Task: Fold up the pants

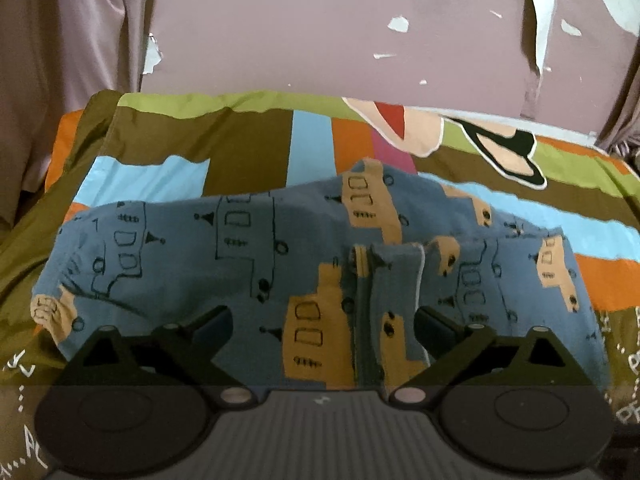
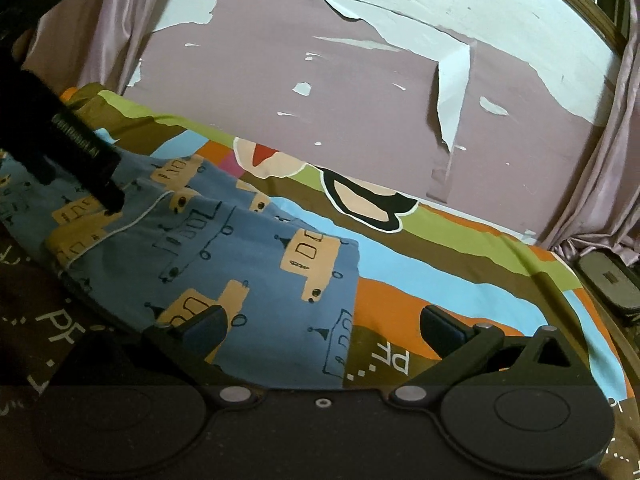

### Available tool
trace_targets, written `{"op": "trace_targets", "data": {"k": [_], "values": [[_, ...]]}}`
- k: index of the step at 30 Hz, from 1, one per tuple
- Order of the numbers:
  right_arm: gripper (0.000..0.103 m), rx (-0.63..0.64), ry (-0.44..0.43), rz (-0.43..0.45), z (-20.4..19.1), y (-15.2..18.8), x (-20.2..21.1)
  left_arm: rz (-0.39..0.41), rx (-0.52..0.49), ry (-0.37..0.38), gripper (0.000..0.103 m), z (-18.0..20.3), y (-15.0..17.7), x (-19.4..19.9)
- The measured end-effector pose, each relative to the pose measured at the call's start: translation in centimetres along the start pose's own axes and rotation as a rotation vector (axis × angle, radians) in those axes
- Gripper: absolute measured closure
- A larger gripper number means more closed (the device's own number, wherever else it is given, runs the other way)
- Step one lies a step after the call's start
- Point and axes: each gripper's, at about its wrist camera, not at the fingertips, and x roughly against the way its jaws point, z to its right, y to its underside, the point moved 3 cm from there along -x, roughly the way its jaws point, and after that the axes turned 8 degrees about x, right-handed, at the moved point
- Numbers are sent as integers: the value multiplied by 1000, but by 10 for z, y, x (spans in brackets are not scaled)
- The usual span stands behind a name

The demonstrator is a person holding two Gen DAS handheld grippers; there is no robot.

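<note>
Blue printed pants [image 1: 248, 264] lie bunched on the striped bedspread [image 2: 460, 276], apparently a bed, below a peeling mauve wall [image 2: 360, 92]. Left gripper [image 1: 324, 326] and right gripper [image 2: 324, 326] jaws gape wide, empty.

Mauve wall [image 2: 360, 92] at the far side, paint peeling off in big flakes with pale patches underneath. Shiny mauve curtains [image 2: 608, 168] hang at both the left and right edges. The bed wears a loud striped bedsheet [image 1: 248, 140] in brown, green, orange and sky blue, with a cartoon figure printed near the wall.
</note>
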Motion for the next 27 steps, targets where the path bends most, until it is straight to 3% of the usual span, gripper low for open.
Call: {"op": "trace_targets", "data": {"k": [17, 22, 27], "values": [[1, -27, -65, -133, 1, 6, -9, -40, 13, -19, 1, -15, 14, 2], [1, -149, -116, -199, 18, -6, 3, -31, 19, -24, 1, -23, 17, 16], [1, -281, -130, -211, 37, -12, 17, -37, 41, -58, 1, -35, 22, 23]]}}
